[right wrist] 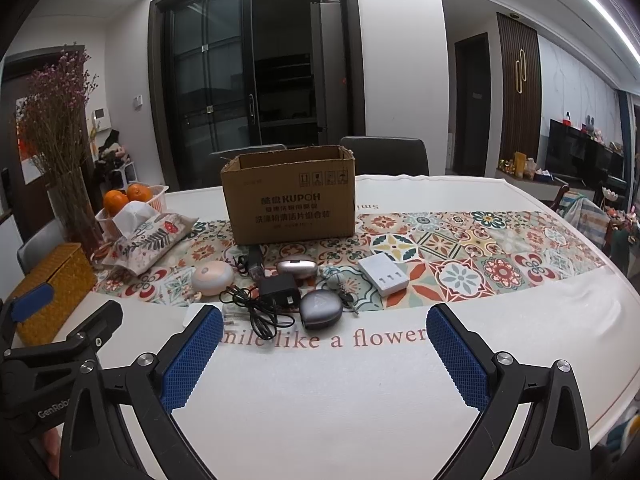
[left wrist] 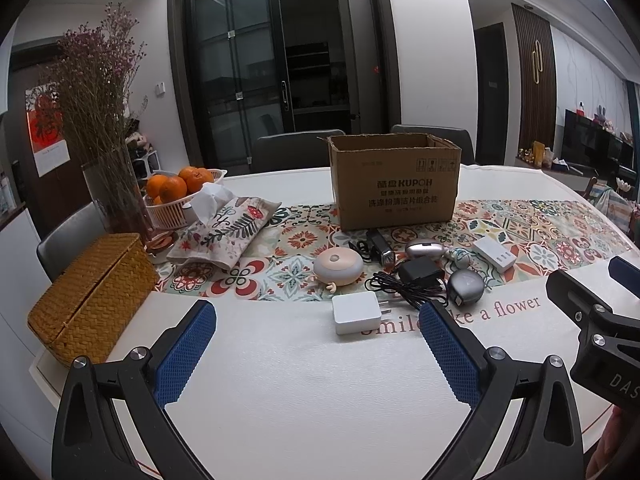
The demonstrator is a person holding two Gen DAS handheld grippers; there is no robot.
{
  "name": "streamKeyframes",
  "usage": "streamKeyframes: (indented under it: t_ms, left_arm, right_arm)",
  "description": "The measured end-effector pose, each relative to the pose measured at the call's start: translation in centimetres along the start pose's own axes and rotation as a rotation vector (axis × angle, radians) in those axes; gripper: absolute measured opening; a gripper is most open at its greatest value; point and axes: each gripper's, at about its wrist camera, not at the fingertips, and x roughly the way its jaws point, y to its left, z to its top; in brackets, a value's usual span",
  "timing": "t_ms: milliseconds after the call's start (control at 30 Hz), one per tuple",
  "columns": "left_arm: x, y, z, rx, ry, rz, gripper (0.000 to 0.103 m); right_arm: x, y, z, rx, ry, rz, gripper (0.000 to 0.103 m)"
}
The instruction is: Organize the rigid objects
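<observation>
An open cardboard box stands on the patterned runner. In front of it lie small devices: a white square charger, a pink round gadget, a black adapter with a tangled cable, a black flashlight, a silver oval case, a grey rounded case and a white power strip. My left gripper is open and empty above the tablecloth, short of the charger. My right gripper is open and empty, short of the grey case.
A woven basket box sits at the left edge. A floral tissue cover, a basket of oranges and a vase of dried flowers stand at the back left. Chairs stand behind the table.
</observation>
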Motion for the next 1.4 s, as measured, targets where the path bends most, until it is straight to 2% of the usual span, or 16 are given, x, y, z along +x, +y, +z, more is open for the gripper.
streamKeyframes:
  t_ms: [833,1067,1300,1400]
  left_arm:
    - [1.2,-0.2,-0.3,0.001,0.036,-0.004,0.103]
    - [2.9,-0.3,-0.7,-0.010,0.079,-0.026,0.103]
    - [6.1,-0.6,-1.3,-0.041,0.156,-0.097,0.103]
    - [7.9,-1.0,-1.3,-0.051,0.194,-0.095,0.103]
  right_arm:
    - [1.3,-0.1,-0.4,0.002,0.024,0.009,0.103]
    - [2.6,-0.3,-0.4,0.005,0.055,0.018,0.103]
    - [5.4,-0.7,-0.5,0.018,0.093,0.032,0.103]
    - [6.9,-0.7,-0.4,0.008,0.113,0.038,0.103]
